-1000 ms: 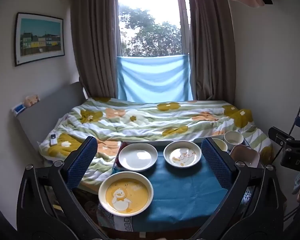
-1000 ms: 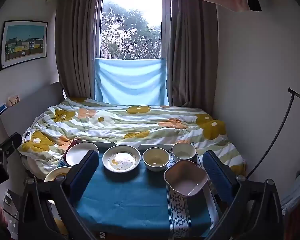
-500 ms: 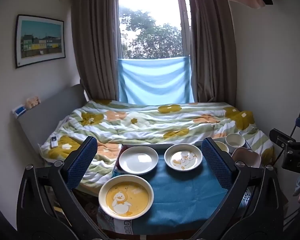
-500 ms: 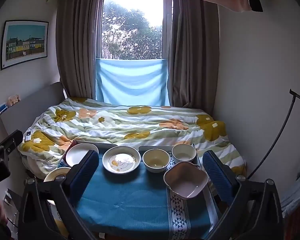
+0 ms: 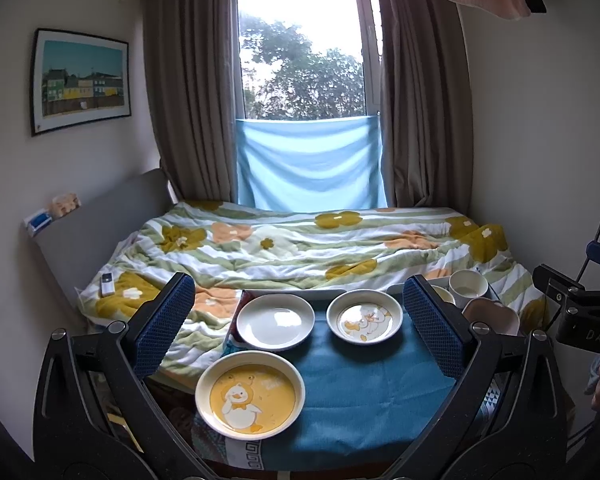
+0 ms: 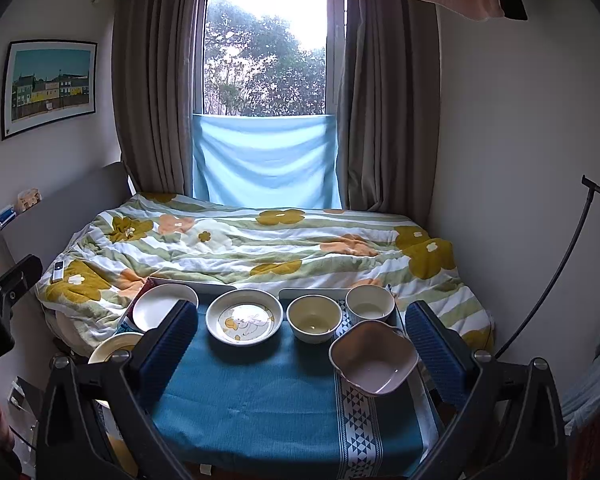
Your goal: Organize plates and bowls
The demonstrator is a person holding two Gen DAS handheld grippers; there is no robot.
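Observation:
On a table with a blue cloth (image 5: 340, 392) lie a yellow duck plate (image 5: 250, 394) at the near left, a plain white plate (image 5: 275, 321) and a white duck plate (image 5: 364, 322) behind. In the right wrist view the duck plate (image 6: 244, 322) sits beside a cream bowl (image 6: 314, 318), a white bowl (image 6: 370, 304) and a pink square bowl (image 6: 374, 356). My left gripper (image 5: 300, 332) is open and empty, above the plates. My right gripper (image 6: 300, 352) is open and empty, above the table's near side.
A bed with a flowered quilt (image 5: 300, 248) lies right behind the table. A grey tray edge (image 6: 316, 292) shows behind the bowls. A remote (image 5: 107, 283) lies on the quilt at left. Walls close in on both sides; a black stand (image 6: 560, 272) is at right.
Both views have shifted slightly; the table and dishes sit a little lower and nearer in the frame. No dish has moved and both grippers stay open.

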